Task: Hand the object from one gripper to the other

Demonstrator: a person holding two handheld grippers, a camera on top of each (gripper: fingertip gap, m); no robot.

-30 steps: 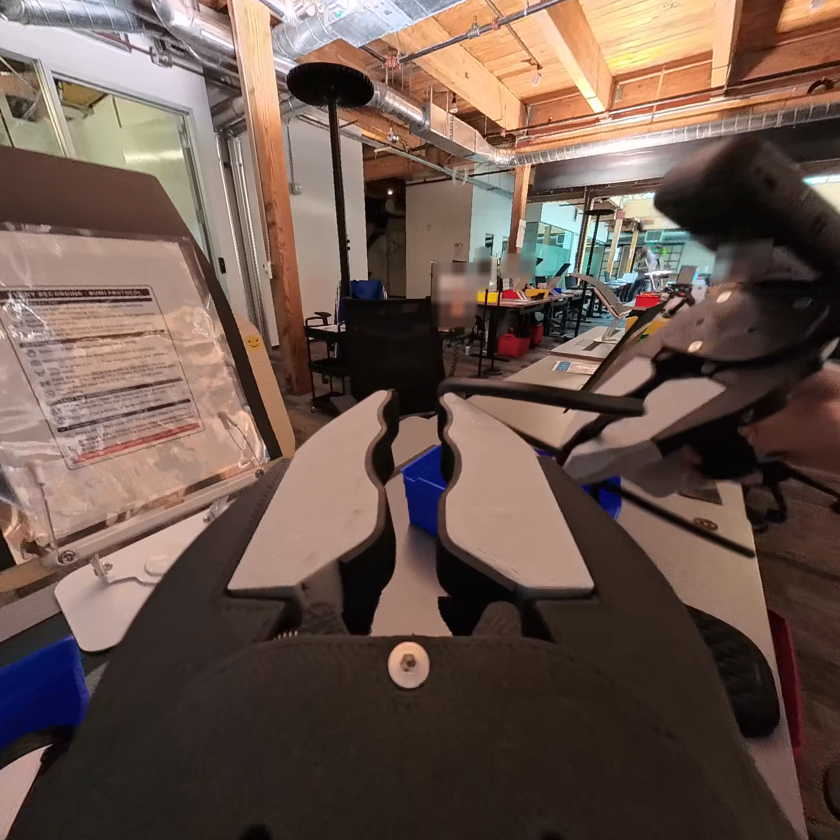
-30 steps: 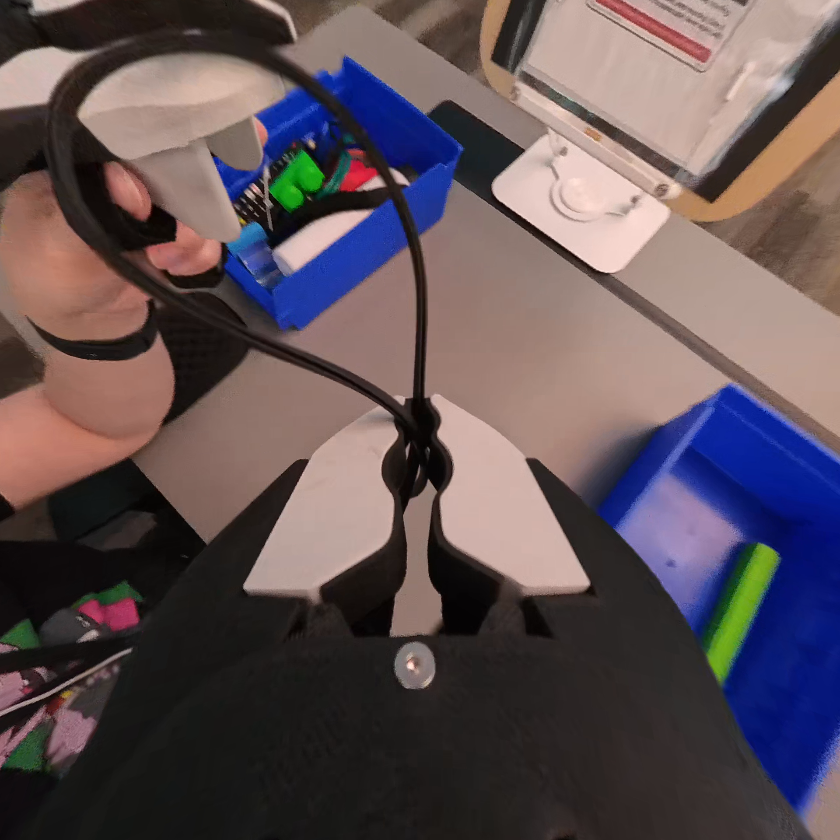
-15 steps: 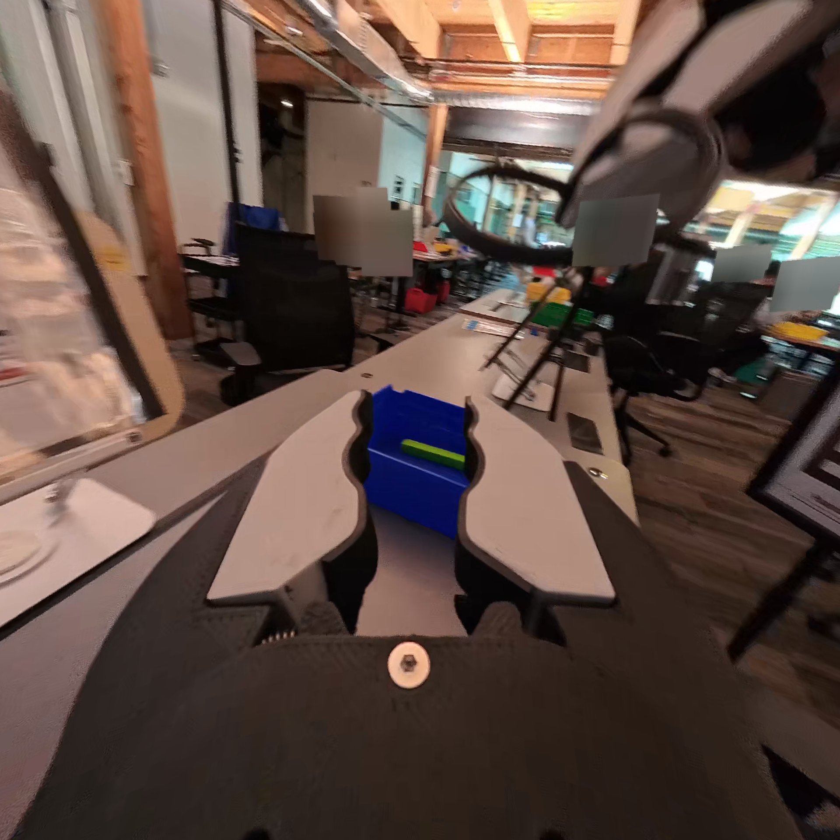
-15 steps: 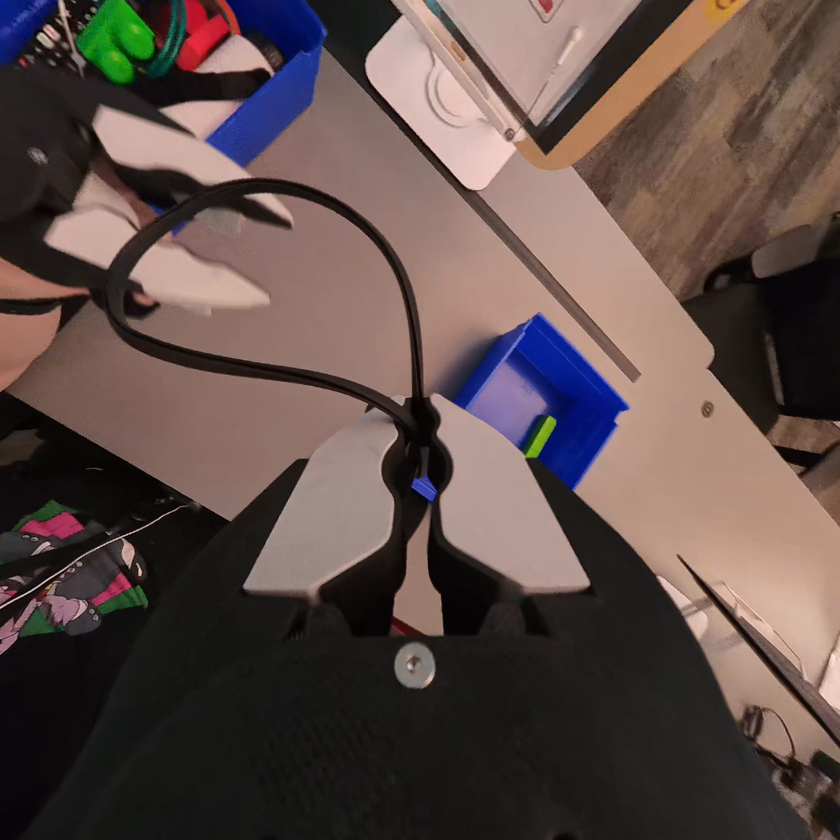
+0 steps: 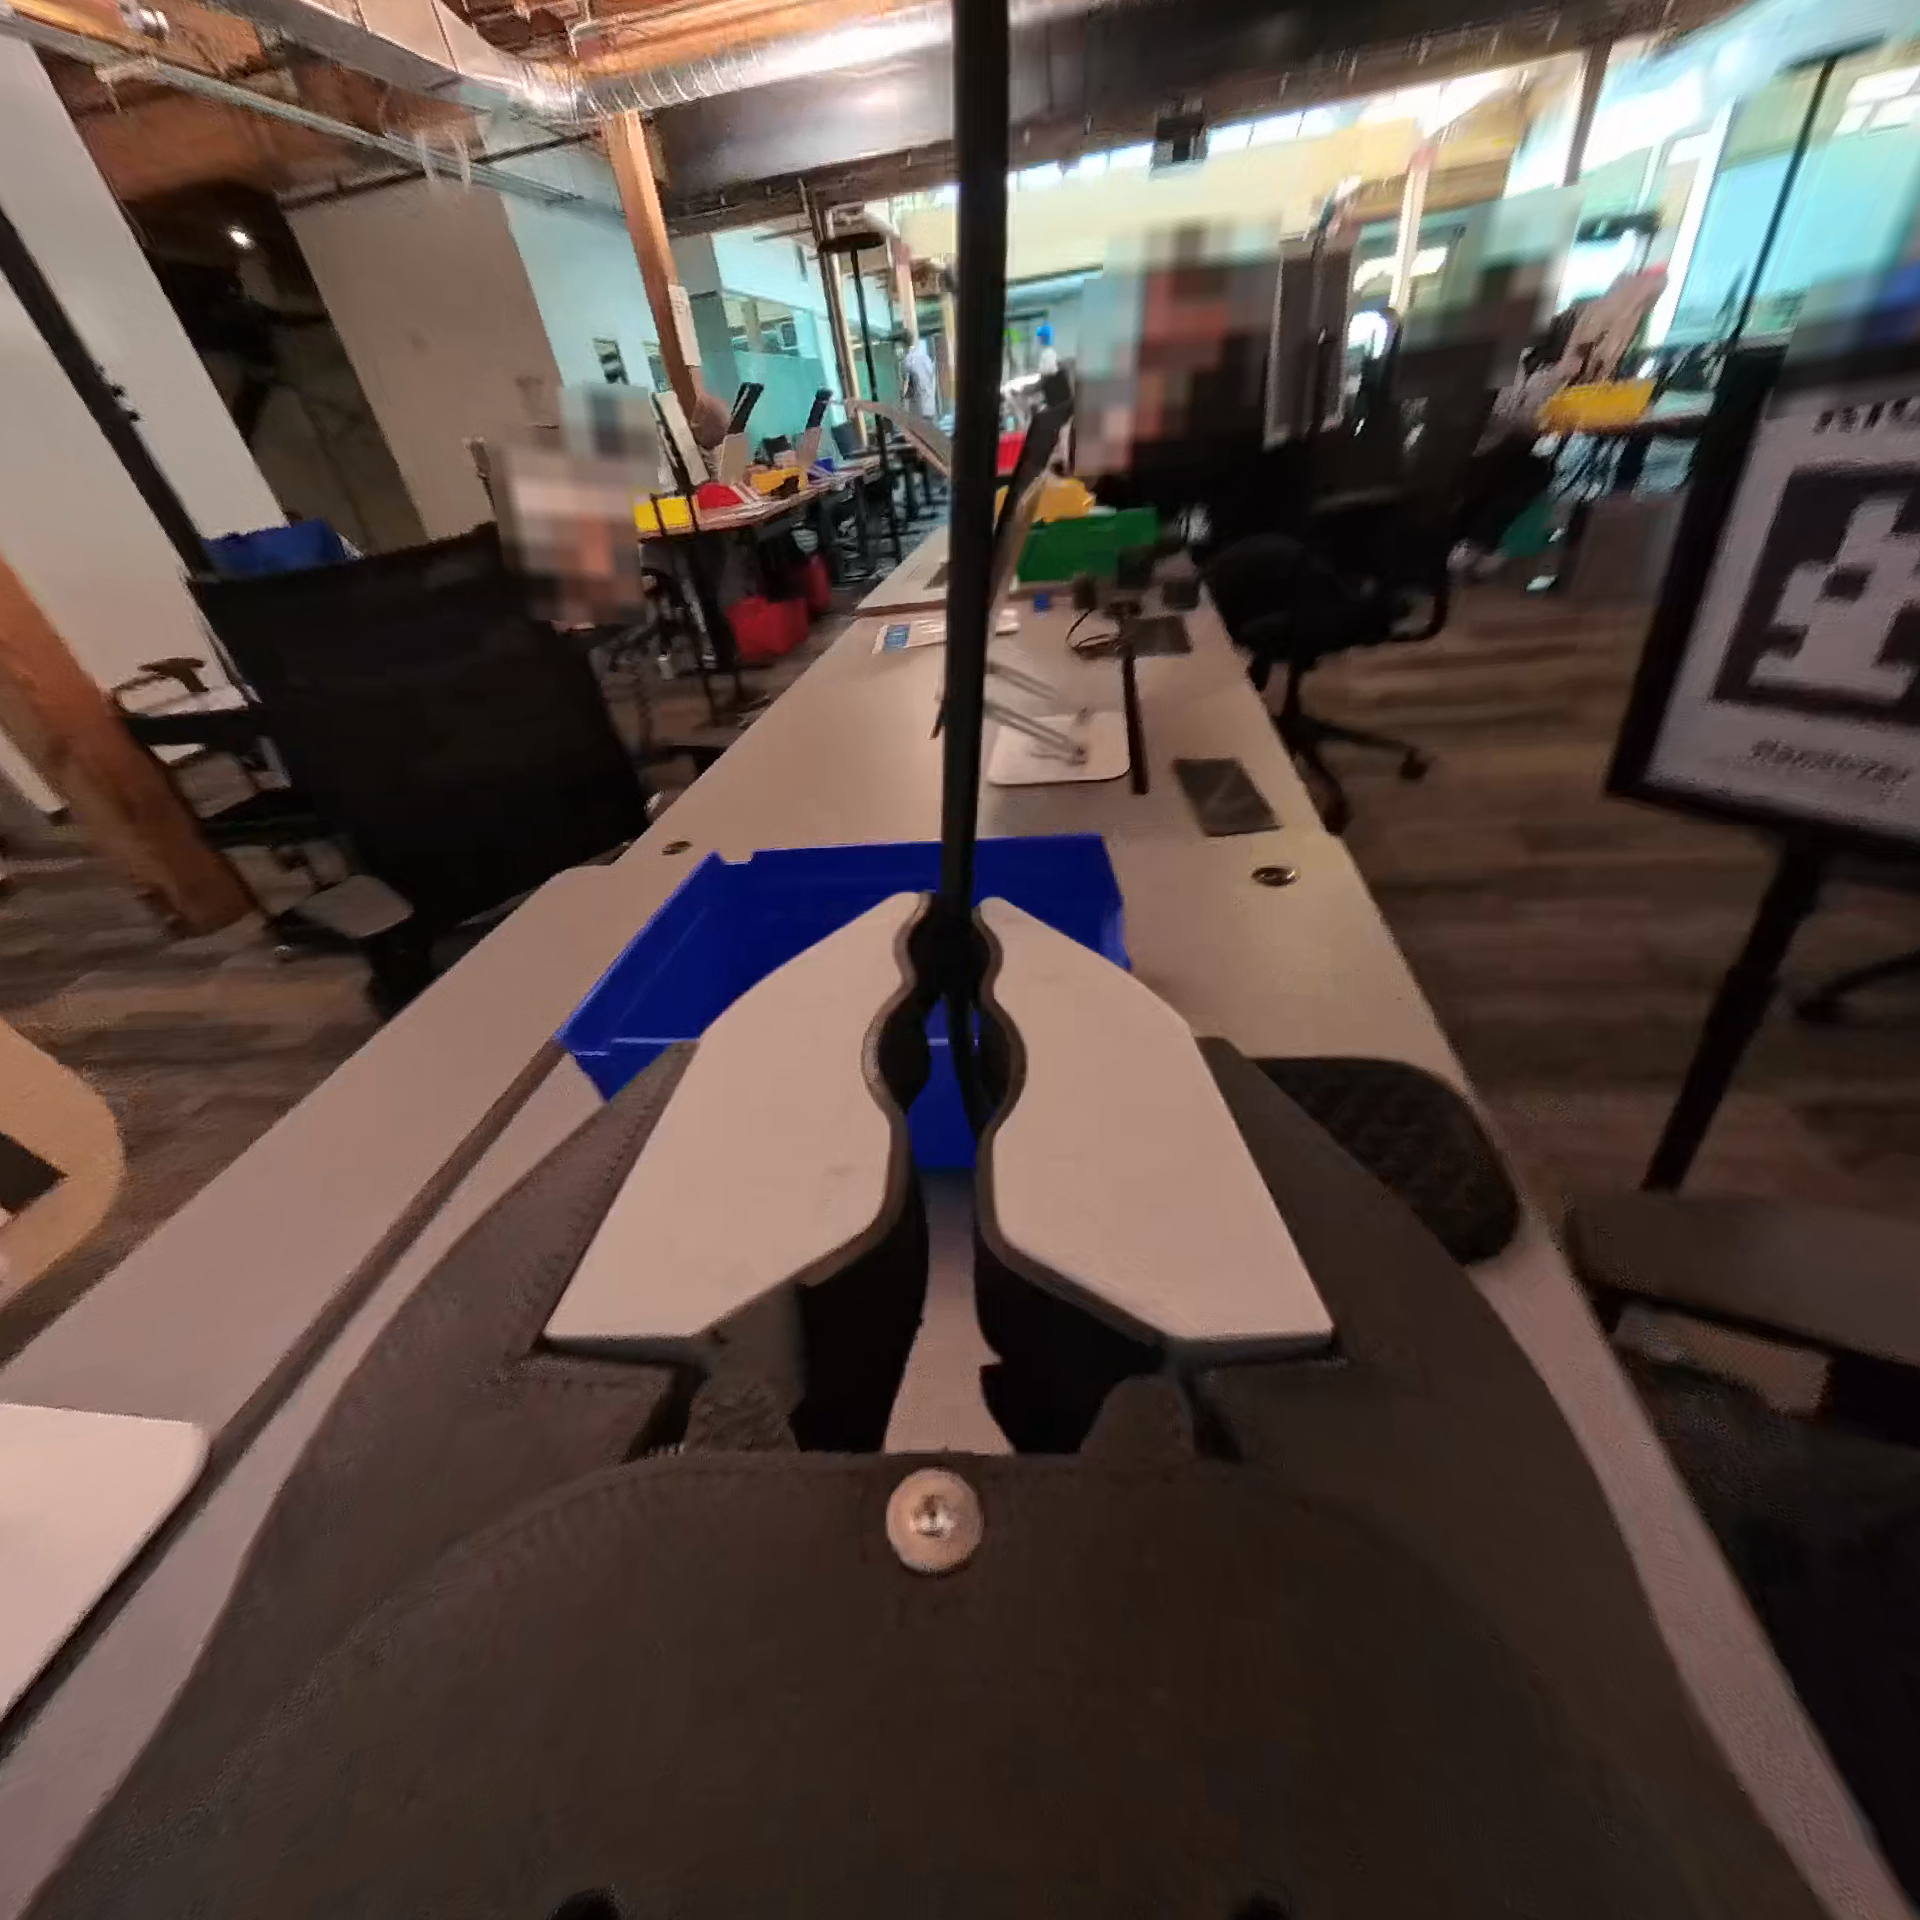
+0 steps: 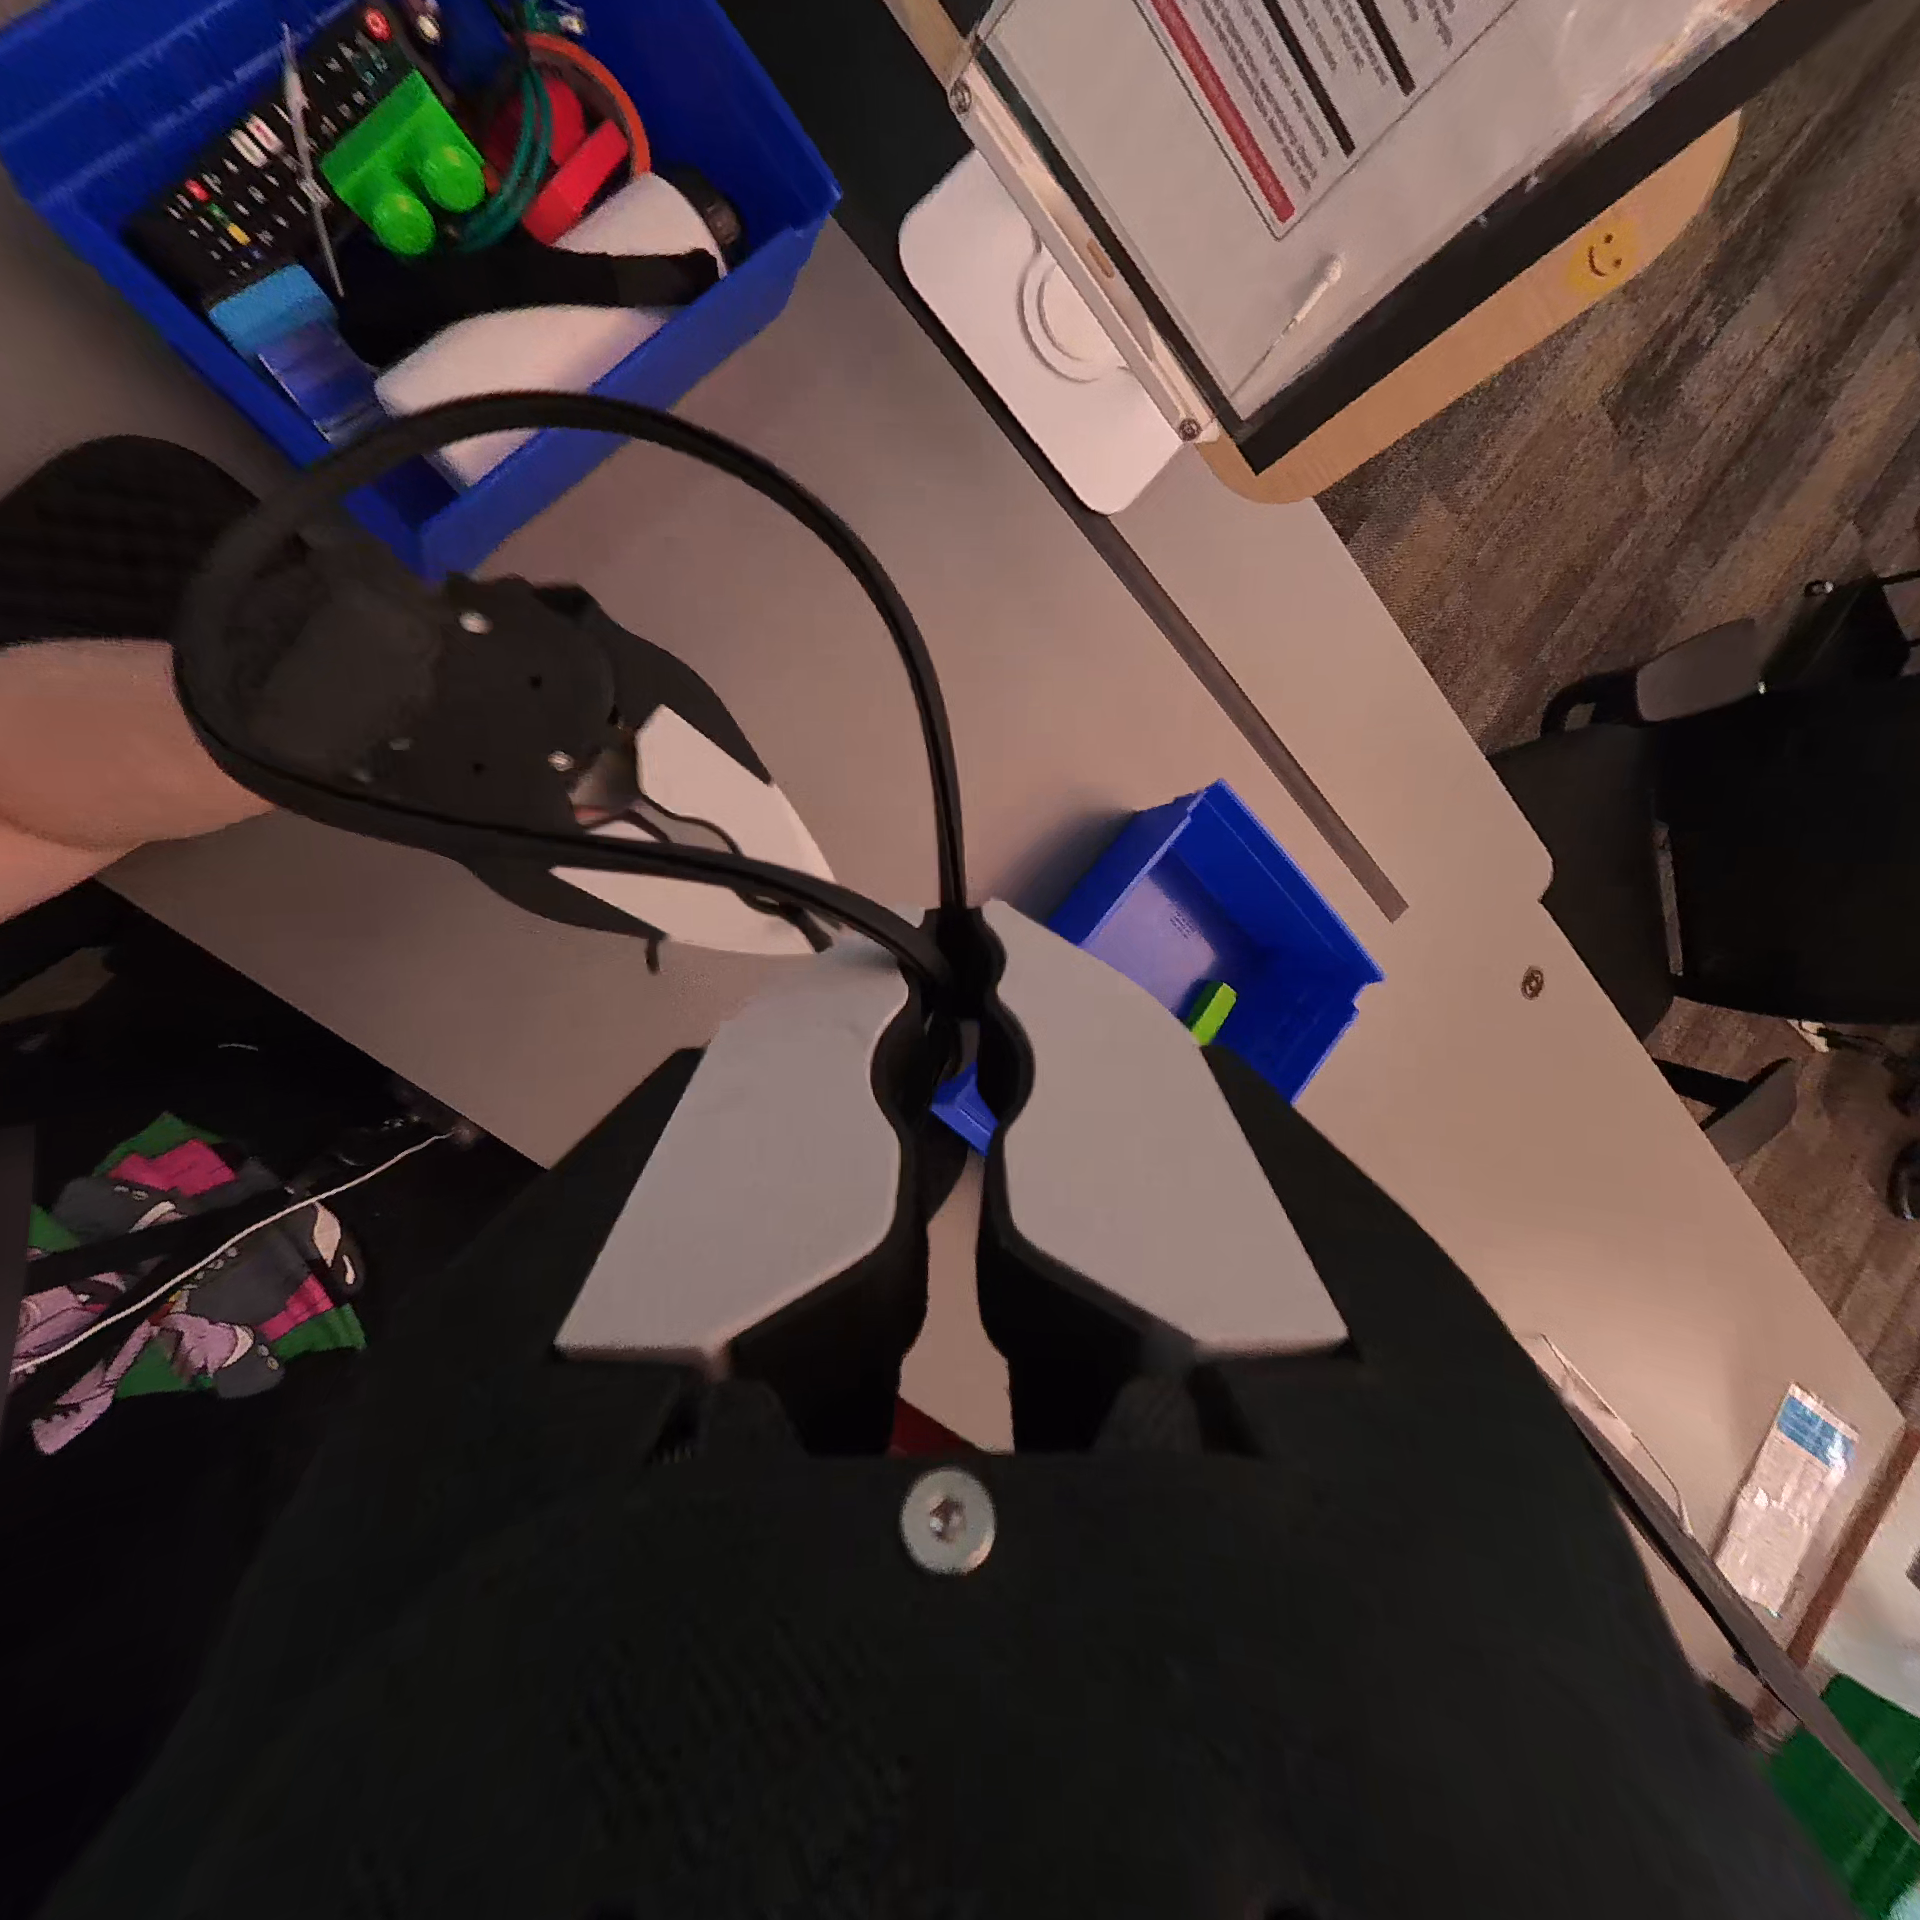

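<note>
The object is a black looped strap (image 6: 831, 540). My right gripper (image 6: 961, 925) is shut on the strap where its two strands meet, high above the grey table (image 6: 1091, 644). The loop arcs out to the left and around my left gripper (image 6: 436, 686), which lies below it with its pale fingers (image 6: 717, 800) pointing toward the right gripper's tips. In the left wrist view my left gripper (image 5: 951, 912) is shut on the strap (image 5: 971, 416), which rises straight up out of frame. A hand holds the left gripper at the left edge.
A small blue bin (image 6: 1299, 935) with a green piece (image 6: 1210, 1013) sits on the table below; it also shows in the left wrist view (image 5: 748, 925). A larger blue bin (image 6: 790, 239) holds several mixed items. A sign stand (image 6: 1039, 312) is behind. Office chairs (image 5: 436, 707) flank the table. The tips of one gripper are about 15 cm away from the tips of the other.
My left gripper was open and has swung in under the loop and shut on the strap. My right gripper stays shut on it and has risen higher above the table.
</note>
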